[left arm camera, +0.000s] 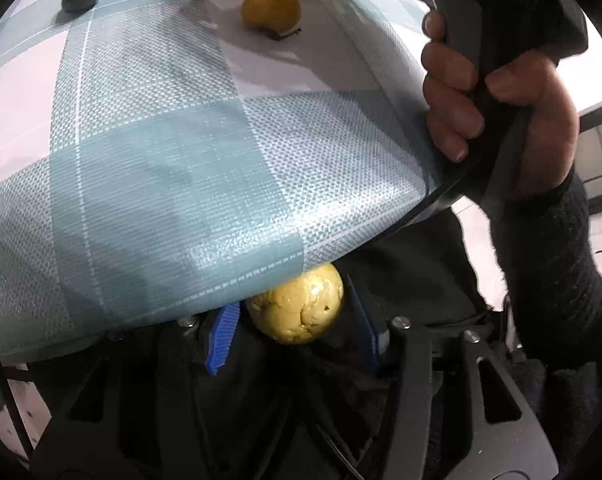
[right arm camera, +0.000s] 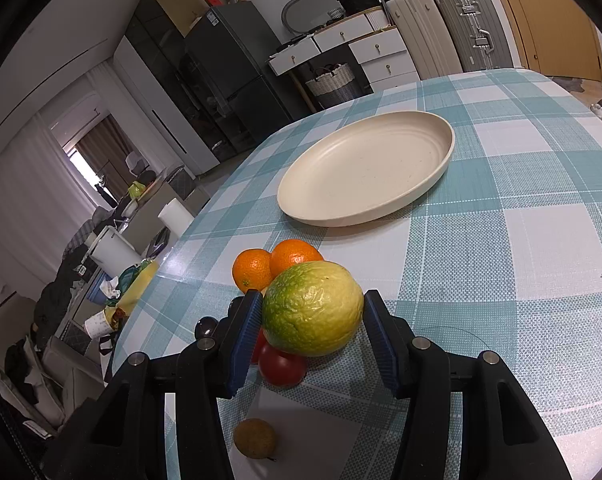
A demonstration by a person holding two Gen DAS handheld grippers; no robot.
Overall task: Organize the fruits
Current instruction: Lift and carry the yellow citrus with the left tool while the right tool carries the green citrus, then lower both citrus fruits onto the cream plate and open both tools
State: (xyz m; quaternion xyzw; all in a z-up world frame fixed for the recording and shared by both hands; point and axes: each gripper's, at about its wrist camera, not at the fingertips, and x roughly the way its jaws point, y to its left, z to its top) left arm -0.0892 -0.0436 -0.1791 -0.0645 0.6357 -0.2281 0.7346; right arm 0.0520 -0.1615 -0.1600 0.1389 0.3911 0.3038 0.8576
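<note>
Your right gripper (right arm camera: 313, 340) clamps the green-yellow fruit (right arm camera: 313, 308) above the table (right arm camera: 521, 240); its rounded, waxy skin could slip from the pads if you swing fast. Your left gripper (left arm camera: 297, 320) pinches a pale yellow fruit (left arm camera: 297, 304) off the near edge, where a drop would roll away. The cream plate (right arm camera: 365, 168) beyond holds nothing; oranges (right arm camera: 277, 266) and tomatoes (right arm camera: 281, 366) lie loose on the cloth.

Your left wrist view skims low over the tablecloth (left arm camera: 149, 152); your right looks across it at the plate (right arm camera: 367, 170). Both share the cloth.
</note>
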